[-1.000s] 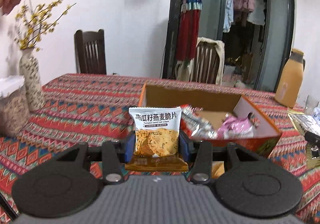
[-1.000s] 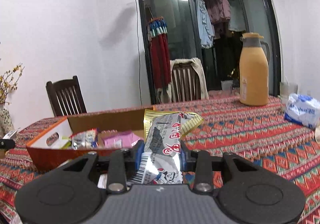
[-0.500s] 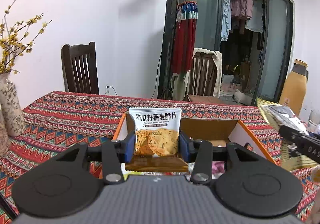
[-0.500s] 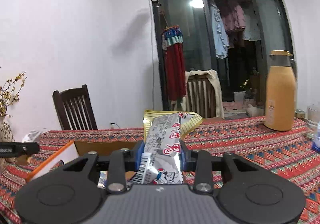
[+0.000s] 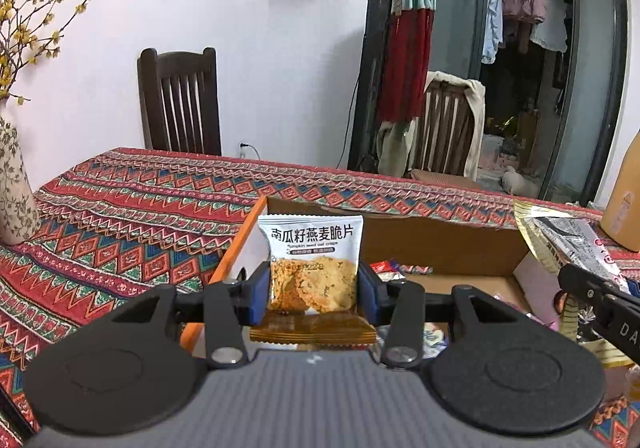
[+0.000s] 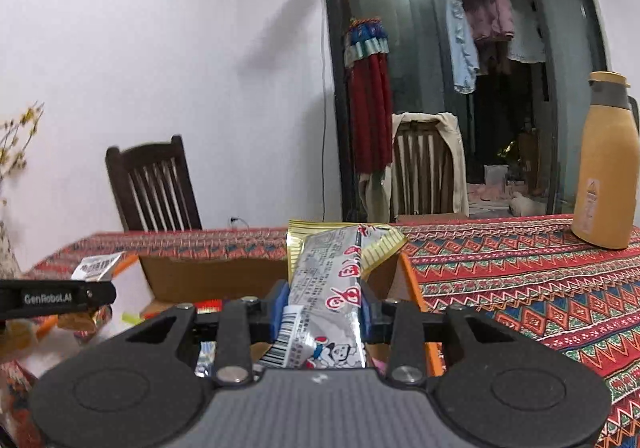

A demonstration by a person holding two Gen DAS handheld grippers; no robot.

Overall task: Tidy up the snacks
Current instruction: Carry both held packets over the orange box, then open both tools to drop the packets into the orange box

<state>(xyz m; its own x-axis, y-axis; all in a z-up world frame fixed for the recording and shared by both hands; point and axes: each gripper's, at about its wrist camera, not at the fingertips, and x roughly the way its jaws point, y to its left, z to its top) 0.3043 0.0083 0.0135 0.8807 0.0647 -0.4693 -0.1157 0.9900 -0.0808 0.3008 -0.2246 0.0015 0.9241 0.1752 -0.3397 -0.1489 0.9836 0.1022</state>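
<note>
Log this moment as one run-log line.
left gripper: shut on oat crisp packet | right gripper: shut on silver snack packet | both above cardboard box | snacks not yet released

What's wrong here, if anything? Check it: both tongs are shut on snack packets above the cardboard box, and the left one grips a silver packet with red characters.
One error: the left tongs grip the white and orange oat crisp packet, as the left wrist view shows. The silver packet with red characters sits in the right tongs. Both are shut on packets above the cardboard box.
</note>
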